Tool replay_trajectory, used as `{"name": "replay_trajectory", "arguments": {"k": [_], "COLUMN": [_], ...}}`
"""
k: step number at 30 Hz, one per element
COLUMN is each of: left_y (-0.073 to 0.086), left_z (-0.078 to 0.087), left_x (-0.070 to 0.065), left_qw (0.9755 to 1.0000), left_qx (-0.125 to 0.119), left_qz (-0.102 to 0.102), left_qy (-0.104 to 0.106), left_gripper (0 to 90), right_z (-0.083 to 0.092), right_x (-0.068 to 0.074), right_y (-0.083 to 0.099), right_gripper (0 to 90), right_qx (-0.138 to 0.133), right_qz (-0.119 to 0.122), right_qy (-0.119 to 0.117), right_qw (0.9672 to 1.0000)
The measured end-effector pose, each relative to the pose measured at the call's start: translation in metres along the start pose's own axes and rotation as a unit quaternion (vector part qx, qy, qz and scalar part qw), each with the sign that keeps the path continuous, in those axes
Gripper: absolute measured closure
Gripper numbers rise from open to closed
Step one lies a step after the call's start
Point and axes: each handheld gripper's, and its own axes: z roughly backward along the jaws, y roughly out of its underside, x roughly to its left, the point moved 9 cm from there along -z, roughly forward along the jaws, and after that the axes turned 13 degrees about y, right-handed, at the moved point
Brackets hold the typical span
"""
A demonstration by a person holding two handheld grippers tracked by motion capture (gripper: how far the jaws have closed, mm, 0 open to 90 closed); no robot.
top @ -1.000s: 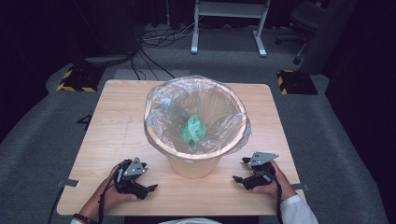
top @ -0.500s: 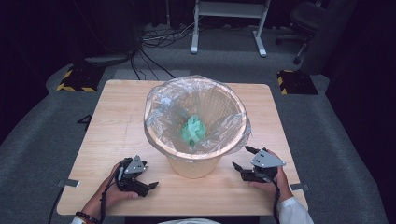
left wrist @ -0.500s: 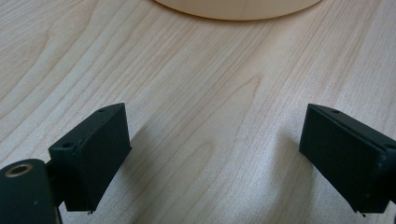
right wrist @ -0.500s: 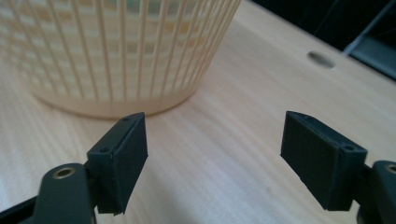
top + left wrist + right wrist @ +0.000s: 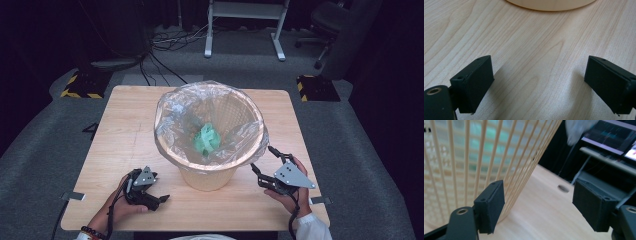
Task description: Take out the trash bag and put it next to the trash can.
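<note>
A cream slatted wastebasket [image 5: 207,175] stands mid-table, lined with a clear plastic bag [image 5: 172,112] whose edge folds over the rim. A crumpled green wad [image 5: 207,139] lies inside. My left gripper [image 5: 159,198] rests low on the table at the front left, jaws open over bare wood [image 5: 536,82], with the basket's base [image 5: 550,4] just ahead. My right gripper [image 5: 262,160] is lifted at the basket's right side, jaws open, close to the bag's overhanging edge. In the right gripper view [image 5: 537,202] the basket's slats [image 5: 474,157] stand right by one jaw.
The wooden table [image 5: 125,130] has bare room all around the basket. Its right edge [image 5: 307,165] lies close to my right hand. Beyond the table are grey floor, cables, yellow-black marked blocks [image 5: 80,85] and a white frame stand [image 5: 245,20].
My right gripper has risen and moved forward toward the basket's right side, its jaws now pointing at the bag's edge. The left gripper has stayed about where it was.
</note>
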Motion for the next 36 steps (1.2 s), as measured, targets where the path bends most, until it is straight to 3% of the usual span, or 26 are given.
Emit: {"name": "replay_trajectory", "arguments": {"k": [3, 7, 10, 12, 20, 21, 23, 28, 31, 36], "left_y": [0.0, 0.0, -0.001, -0.001, -0.001, -0.001, -0.001, -0.001, -0.001, -0.001], "left_z": [0.0, 0.0, 0.0, 0.0, 0.0, 0.0, 0.0, 0.0, 0.0, 0.0], "left_x": [0.0, 0.0, 0.001, 0.001, 0.001, 0.001, 0.001, 0.001, 0.001, 0.001], "left_qw": [1.0, 1.0, 1.0, 1.0, 1.0, 1.0, 1.0, 1.0, 1.0, 1.0], "left_qx": [0.0, 0.0, 0.0, 0.0, 0.0, 0.0, 0.0, 0.0, 0.0, 0.0], "left_qz": [0.0, -0.001, -0.003, -0.001, -0.001, -0.001, -0.001, -0.001, 0.0, 0.0], "left_qy": [0.0, -0.002, -0.005, -0.005, -0.005, -0.005, -0.005, -0.005, -0.006, -0.006], "left_gripper": [8.4, 8.4, 8.4, 8.4, 8.4, 8.4, 8.4, 8.4, 8.4, 8.4], "right_z": [0.002, 0.005, 0.006, 0.008, 0.016, 0.017, 0.021, 0.03, 0.036, 0.041], "right_x": [-0.001, -0.008, -0.008, -0.006, -0.006, -0.006, -0.003, -0.002, -0.006, -0.013], "right_y": [-0.009, -0.027, -0.033, -0.039, -0.057, -0.059, -0.064, -0.072, -0.075, -0.083], "right_gripper": [26.0, 26.6, 26.9, 28.8, 33.1, 36.3, 43.9, 62.0, 73.5, 80.3], "right_qx": [-0.015, -0.049, -0.06, -0.078, -0.124, -0.133, -0.148, -0.18, -0.193, -0.205], "right_qz": [0.003, 0.019, 0.024, 0.038, 0.055, 0.061, 0.067, 0.083, 0.077, 0.065], "right_qy": [0.008, 0.04, 0.044, 0.05, 0.075, 0.083, 0.071, 0.077, 0.074, 0.074], "right_qw": [0.9998, 0.9978, 0.9969, 0.995, 0.9878, 0.9857, 0.9842, 0.9772, 0.9753, 0.9738]}}
